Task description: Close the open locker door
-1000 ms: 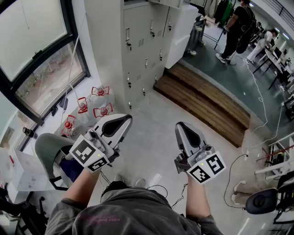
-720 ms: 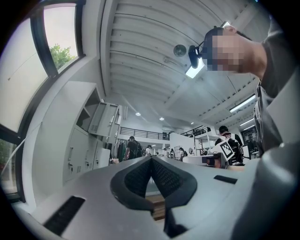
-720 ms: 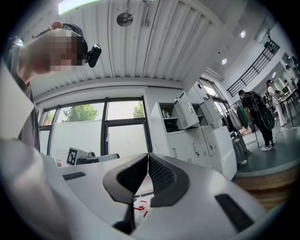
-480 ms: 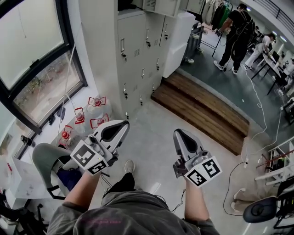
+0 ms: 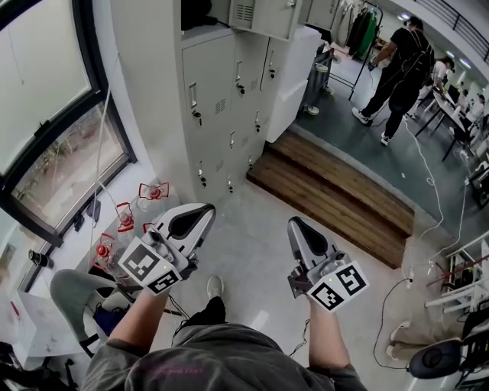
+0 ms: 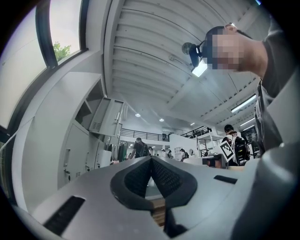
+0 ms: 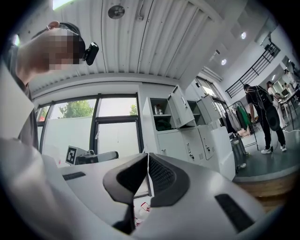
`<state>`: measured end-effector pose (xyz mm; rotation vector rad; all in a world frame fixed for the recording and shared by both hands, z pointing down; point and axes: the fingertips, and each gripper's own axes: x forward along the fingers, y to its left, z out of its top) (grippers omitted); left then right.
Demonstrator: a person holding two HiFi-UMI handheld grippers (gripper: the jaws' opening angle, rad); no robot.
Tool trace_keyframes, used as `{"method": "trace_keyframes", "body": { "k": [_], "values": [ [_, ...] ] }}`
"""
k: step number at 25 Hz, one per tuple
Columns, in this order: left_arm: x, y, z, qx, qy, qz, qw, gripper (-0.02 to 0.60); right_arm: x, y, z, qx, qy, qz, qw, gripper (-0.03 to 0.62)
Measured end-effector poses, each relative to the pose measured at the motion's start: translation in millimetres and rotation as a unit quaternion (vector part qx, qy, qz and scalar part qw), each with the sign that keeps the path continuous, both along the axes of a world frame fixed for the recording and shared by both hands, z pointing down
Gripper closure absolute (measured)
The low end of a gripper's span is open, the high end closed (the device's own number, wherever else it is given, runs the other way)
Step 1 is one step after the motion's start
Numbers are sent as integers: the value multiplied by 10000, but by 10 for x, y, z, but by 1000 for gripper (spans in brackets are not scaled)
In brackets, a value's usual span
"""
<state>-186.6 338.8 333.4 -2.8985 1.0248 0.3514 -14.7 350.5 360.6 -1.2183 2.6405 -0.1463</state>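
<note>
A bank of grey lockers [image 5: 221, 107] stands ahead, across the floor from me. One upper locker door [image 5: 263, 15] hangs open beside its dark compartment [image 5: 200, 11]. The left gripper view shows that door [image 6: 107, 117] high on the left, and the right gripper view shows it [image 7: 182, 108] next to the open shelf [image 7: 161, 115]. My left gripper [image 5: 200, 210] and right gripper [image 5: 294, 223] are held out side by side over the floor, well short of the lockers. Both are shut with nothing between the jaws, as seen at the left gripper [image 6: 151, 158] and the right gripper [image 7: 148, 154].
Several red-capped water jugs [image 5: 149, 195] stand by the window wall [image 5: 53, 114] at left, with a grey chair [image 5: 72, 294] nearer me. A wooden step [image 5: 336, 198] runs along the lockers' right. A person [image 5: 401, 65] stands far right; cables [image 5: 435, 198] trail across the floor.
I have stepped forward: the lockers, jugs and step have slid closer and lower in the head view. Both grippers travelled with me, still side by side and shut.
</note>
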Motion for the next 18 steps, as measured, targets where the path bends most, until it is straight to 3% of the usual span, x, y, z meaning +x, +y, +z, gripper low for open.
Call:
{"method": "trace_keyframes", "body": {
  "k": [11, 18],
  "values": [
    [-411, -1470, -144, 58, -58, 82, 9999, 568, -373, -1465, -156, 50, 27, 186, 9998, 569],
    [-625, -2123, -178, 27, -68, 149, 9999, 568, -571, -2088, -209, 23, 30, 312, 9995, 569]
  ]
}}
